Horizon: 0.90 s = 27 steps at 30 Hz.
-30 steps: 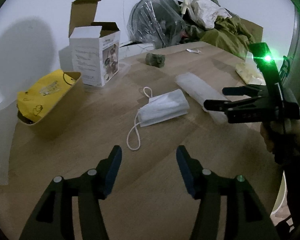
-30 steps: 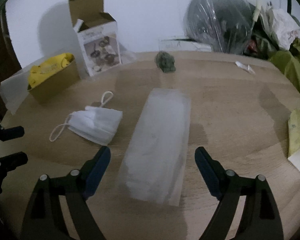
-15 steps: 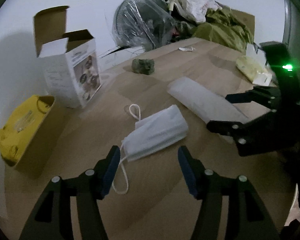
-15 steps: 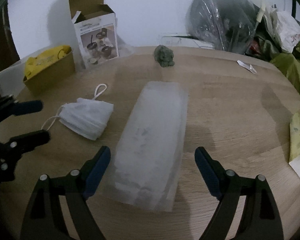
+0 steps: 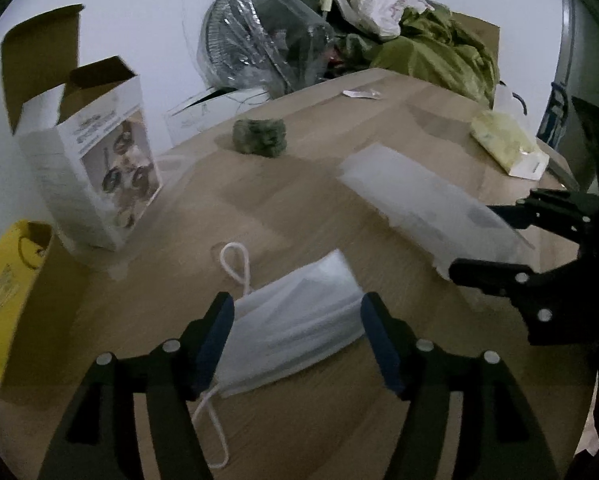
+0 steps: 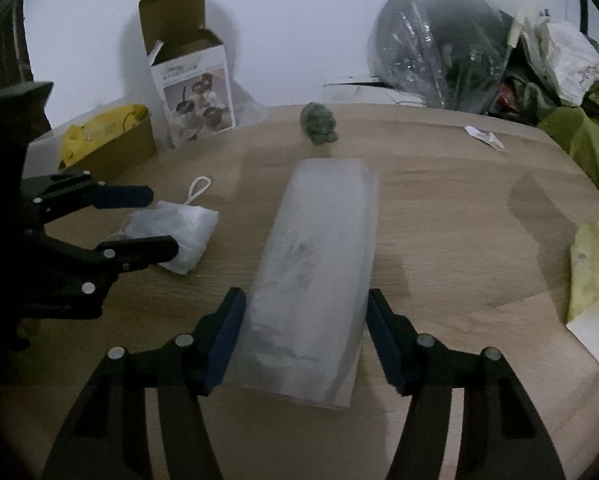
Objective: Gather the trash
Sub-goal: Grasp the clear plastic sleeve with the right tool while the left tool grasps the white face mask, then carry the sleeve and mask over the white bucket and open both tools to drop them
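Left wrist: left gripper [image 5: 295, 332] wide around face mask [image 5: 295, 336], right gripper [image 6: 305, 330] wide astride plastic bag [image 6: 319, 272]; pre-grasp, next both close.

table [image 6: 439, 208]: matt wood grain | face mask [image 5: 295, 324]: soft pleated white cloth | bag [image 6: 319, 264]: frosted translucent plastic | box [image 6: 191, 92]: printed cardboard

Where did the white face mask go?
The face mask lies on the wooden table, between the open left gripper's fingers, left of the long clear plastic bag.
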Motion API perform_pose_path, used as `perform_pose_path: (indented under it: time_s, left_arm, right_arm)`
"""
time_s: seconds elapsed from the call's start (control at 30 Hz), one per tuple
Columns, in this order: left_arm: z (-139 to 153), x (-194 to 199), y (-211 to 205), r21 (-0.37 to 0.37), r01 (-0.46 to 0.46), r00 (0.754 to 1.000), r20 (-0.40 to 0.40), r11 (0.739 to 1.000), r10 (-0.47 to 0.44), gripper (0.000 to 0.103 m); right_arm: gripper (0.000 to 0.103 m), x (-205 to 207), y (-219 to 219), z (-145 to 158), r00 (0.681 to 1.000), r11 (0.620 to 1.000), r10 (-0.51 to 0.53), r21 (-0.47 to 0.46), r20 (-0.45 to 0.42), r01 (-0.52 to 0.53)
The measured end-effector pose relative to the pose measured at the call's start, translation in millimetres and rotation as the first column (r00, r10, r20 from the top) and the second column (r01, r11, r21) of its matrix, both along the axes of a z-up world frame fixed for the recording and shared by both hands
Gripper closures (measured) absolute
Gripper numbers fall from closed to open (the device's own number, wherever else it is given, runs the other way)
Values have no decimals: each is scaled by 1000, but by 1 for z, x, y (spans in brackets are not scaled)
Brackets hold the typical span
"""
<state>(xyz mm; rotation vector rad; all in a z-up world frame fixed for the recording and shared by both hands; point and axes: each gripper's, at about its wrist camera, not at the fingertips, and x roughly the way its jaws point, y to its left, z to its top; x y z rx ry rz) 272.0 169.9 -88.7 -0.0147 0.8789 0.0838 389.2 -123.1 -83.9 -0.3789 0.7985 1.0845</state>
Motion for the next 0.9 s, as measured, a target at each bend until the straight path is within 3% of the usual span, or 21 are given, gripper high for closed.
perform_pose_path:
  time_s: [0.33,0.4,0.47,0.53,0.9]
  left_arm:
    - [-16,15,-5,-8,-11,998,-66,1000,11,36]
    - [-17,13,-6,-1,-11,998,-62,1000,11,46]
    - [-16,9,-8,-7,-7,998,-62,1000,6,66]
    - [-15,7,-10,9,-4,998,-67,1000,5,77]
    - [14,-36,-36,21,-7,1000,25,1000,6,81]
  right_arm:
    - [44,7,-34,10,998,998,-57,32,-10,57]
    - [44,5,-40,11,998,997,-64,30,-9,64]
    - [44,4,-44,12,997,997,-70,33,-11,71]
    - [44,2,-49,13,997,996,-76,37,-11,76]
    - [44,-19,-83,29,996,994,-90,64,12,90]
